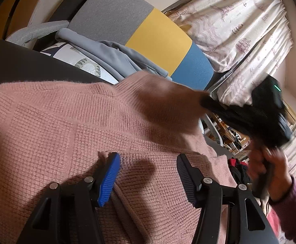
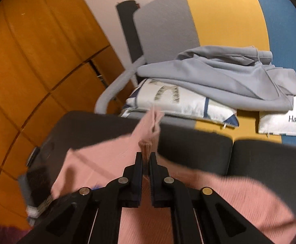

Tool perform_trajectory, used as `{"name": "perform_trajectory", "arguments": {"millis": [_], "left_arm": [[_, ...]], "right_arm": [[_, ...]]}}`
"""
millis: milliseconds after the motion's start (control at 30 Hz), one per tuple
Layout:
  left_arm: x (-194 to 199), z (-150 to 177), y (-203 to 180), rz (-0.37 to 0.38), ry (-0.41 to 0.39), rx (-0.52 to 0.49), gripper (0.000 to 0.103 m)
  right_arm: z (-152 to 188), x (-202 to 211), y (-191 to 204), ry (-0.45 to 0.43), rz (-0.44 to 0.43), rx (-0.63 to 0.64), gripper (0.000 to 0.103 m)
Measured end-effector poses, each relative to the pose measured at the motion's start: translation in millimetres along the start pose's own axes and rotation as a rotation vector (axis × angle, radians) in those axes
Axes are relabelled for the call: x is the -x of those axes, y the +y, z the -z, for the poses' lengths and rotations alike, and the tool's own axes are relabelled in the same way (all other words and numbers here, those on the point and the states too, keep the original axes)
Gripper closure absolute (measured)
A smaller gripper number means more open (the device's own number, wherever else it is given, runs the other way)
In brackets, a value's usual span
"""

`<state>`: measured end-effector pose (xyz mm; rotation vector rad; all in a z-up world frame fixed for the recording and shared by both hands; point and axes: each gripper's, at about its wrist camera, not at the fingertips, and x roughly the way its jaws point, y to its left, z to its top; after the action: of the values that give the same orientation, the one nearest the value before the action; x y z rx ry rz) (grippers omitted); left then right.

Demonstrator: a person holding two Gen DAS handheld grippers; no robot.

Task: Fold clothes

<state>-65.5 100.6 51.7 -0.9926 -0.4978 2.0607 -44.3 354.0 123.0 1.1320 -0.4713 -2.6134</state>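
A pink knitted sweater lies spread over a dark grey padded surface. My left gripper stands open low over the sweater's body, its blue pad and dark pad apart with flat knit between them. My right gripper is shut on a ribbed end of the pink sweater, lifted off the surface. In the left wrist view the right gripper is blurred at the right and holds that part stretched out. A person's hand in a purple sleeve holds it.
Behind the padded surface is a grey, yellow and blue sofa. A folded light grey garment rests on printed cushions. Wooden cabinets stand at the left, a patterned curtain at the right.
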Motion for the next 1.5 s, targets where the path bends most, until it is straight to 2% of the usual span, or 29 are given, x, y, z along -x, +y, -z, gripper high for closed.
{"name": "perform_trajectory", "arguments": {"millis": [133,233,333,367,400,467,500,600,633,700,767,867,933,967,1033,1100,1133,1167,1200,1233,1267,1367,1500], "left_arm": [[0,-1,0,-0.001,0.006,0.004,0.044],[1,-3,2,0.01,0.015,0.024,0.043],[4,-7,2,0.013,0.05,0.082,0.043],[7,-9,1,0.008,0.072,0.115,0.04],[14,-10,-1,0.005,0.064,0.151,0.036],[29,-11,-6,-0.001,0.046,0.222,0.02],[37,-11,-10,-0.022,0.019,0.232,0.019],[54,-21,-31,-0.048,-0.049,0.197,0.01],[50,-28,-39,-0.053,-0.046,0.177,0.006],[42,-41,-55,-0.062,-0.038,0.137,0.006],[12,-52,-71,-0.071,0.052,0.095,0.0],[-35,-63,-77,-0.105,0.194,0.08,0.0],[-63,-66,-69,-0.128,0.271,0.148,0.0],[-71,-67,-67,-0.115,0.298,0.168,0.0],[-79,-64,-65,-0.135,0.327,0.172,0.0],[-82,-62,-65,-0.148,0.34,0.177,0.005],[-78,-60,-66,-0.155,0.342,0.163,0.019],[-75,-57,-69,-0.158,0.361,0.132,0.043],[-71,-55,-71,-0.161,0.381,0.1,0.055],[-64,-50,-72,-0.162,0.397,0.056,0.074],[-57,-45,-73,-0.164,0.413,0.012,0.084],[-31,-27,-72,-0.149,0.432,-0.071,0.089],[0,0,-59,-0.141,0.432,-0.072,0.089]], "right_arm": [[59,25,10,0.009,-0.021,-0.026,0.099],[108,30,4,0.03,0.008,-0.071,0.099],[135,30,-7,0.007,-0.025,-0.139,0.099],[141,30,-9,-0.021,-0.029,-0.139,0.098],[144,29,-11,-0.033,-0.042,-0.141,0.097],[147,26,-19,-0.045,-0.086,-0.184,0.096],[147,26,-24,-0.056,-0.107,-0.213,0.096],[149,25,-28,-0.068,-0.122,-0.236,0.096],[149,24,-25,-0.068,-0.111,-0.225,0.096],[148,24,-24,-0.068,-0.1,-0.211,0.096],[149,24,-25,-0.07,-0.105,-0.215,0.096],[150,26,-27,-0.073,-0.109,-0.218,0.096],[150,26,-28,-0.074,-0.109,-0.216,0.096],[151,27,-28,-0.075,-0.11,-0.217,0.096],[152,29,-29,-0.077,-0.113,-0.219,0.096],[152,29,-31,-0.078,-0.12,-0.225,0.096],[152,29,-32,-0.079,-0.122,-0.227,0.096],[152,29,-32,-0.08,-0.121,-0.226,0.096],[152,29,-32,-0.08,-0.12,-0.226,0.096],[152,28,-33,-0.08,-0.118,-0.224,0.096],[152,28,-33,-0.081,-0.117,-0.223,0.096],[151,27,-33,-0.081,-0.114,-0.222,0.096],[153,29,-35,-0.081,-0.113,-0.221,0.096]]}}
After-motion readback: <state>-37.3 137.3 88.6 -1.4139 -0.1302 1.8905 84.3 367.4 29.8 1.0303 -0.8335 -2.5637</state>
